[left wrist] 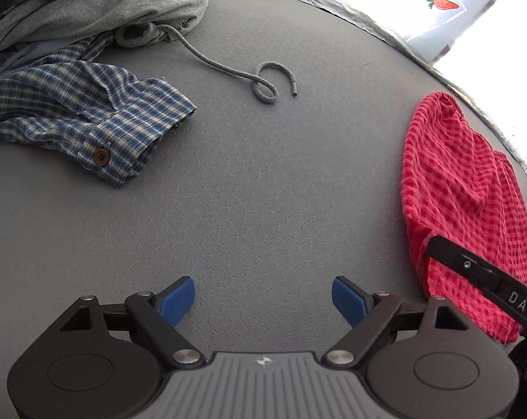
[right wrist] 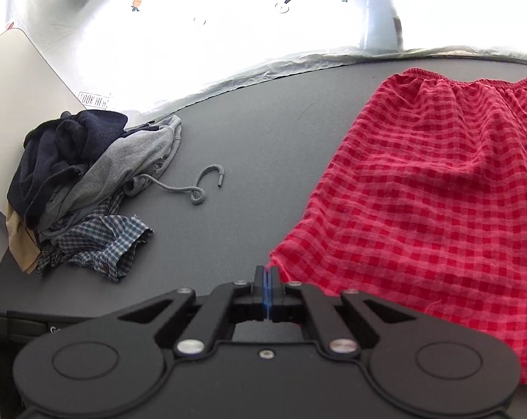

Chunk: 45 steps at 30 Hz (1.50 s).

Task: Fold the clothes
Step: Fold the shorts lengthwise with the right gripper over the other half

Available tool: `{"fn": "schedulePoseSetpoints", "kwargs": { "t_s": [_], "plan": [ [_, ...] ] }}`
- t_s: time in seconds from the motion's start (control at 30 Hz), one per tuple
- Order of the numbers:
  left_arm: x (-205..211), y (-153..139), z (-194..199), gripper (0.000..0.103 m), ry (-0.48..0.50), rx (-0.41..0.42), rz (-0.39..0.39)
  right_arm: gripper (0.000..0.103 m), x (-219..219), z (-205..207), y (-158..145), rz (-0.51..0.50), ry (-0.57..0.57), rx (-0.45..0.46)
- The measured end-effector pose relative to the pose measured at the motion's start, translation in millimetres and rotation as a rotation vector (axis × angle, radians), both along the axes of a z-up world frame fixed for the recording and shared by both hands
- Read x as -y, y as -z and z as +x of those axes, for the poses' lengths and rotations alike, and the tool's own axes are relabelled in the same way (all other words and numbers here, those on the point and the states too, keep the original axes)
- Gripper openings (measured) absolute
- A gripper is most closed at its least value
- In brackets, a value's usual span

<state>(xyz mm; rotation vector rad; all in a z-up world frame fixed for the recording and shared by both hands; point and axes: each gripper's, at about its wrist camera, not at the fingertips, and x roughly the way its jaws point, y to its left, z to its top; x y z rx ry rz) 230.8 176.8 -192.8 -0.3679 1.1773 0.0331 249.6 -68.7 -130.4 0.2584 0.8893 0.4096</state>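
Shorts (right wrist: pixel 438 192) flat, waistband toward far edge

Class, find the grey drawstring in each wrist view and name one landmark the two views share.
Left wrist view: drawstring upper centre, looped on the grey surface, right of the blue plaid shirt.
Right wrist view: drawstring left of centre, beside the clothes pile.
Shared landmark: red checked garment.

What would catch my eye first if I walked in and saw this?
The red checked garment spread flat on the right of the grey table, its near corner pinched by the shut right gripper. Next, the heap of clothes at the left, with a grey drawstring trailing out.
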Motion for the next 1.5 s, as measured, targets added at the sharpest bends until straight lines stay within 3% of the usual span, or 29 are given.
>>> {"fn": "schedulePoseSetpoints", "kwargs": {
  "t_s": [0.27, 0.43, 0.6, 0.8, 1.0, 1.2, 1.5],
  "plan": [
    [67, -8, -28, 0.087, -0.068, -0.003, 0.011, 0.0, 119, -9, -26, 0.105, 0.135, 0.031],
    [137, -12, -29, 0.087, -0.037, 0.011, 0.022, 0.0, 217, -7, -34, 0.13, 0.262, 0.044],
    [203, -7, -27, 0.087, 0.006, 0.017, 0.037, 0.0, 319, -12, -28, 0.144, 0.397, 0.049],
    [269, 0, -19, 0.086, 0.05, 0.001, 0.055, 0.0, 411, -23, -6, 0.14, 0.515, 0.0],
    [291, -3, -8, 0.086, 0.03, -0.004, 0.1, 0.005, 436, -21, 20, 0.13, 0.469, -0.088],
    [305, -5, 9, 0.086, 0.033, -0.011, 0.171, 0.03, 446, -4, 27, 0.119, 0.409, -0.088],
    [311, -3, 44, 0.086, 0.048, -0.028, 0.235, 0.032, 425, 33, 48, 0.021, 0.261, -0.153]
  ]
}}
